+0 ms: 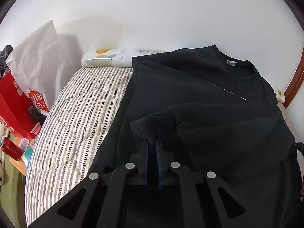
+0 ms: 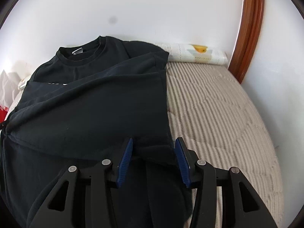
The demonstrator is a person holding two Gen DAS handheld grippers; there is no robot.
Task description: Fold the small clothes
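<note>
A black sweatshirt (image 1: pixel 209 98) lies on the striped bed, collar toward the wall, with one side folded over its body. My left gripper (image 1: pixel 153 144) is shut on the ribbed sleeve cuff (image 1: pixel 152 121) and holds it lifted above the garment. In the right wrist view the same sweatshirt (image 2: pixel 95 98) fills the left and middle. My right gripper (image 2: pixel 153 142) is open, its blue pads on either side of the sweatshirt's lower right edge, which lies between them.
The striped bedcover (image 1: pixel 76 117) extends left of the garment and to its right (image 2: pixel 218 114). A white patterned pillow (image 1: pixel 114 57) lies against the wall. A red box (image 1: pixel 13 108), a white shopping bag (image 1: pixel 36 60) and a red can (image 1: pixel 9 148) stand beside the bed. A wooden frame (image 2: pixel 247 28) rises on the right.
</note>
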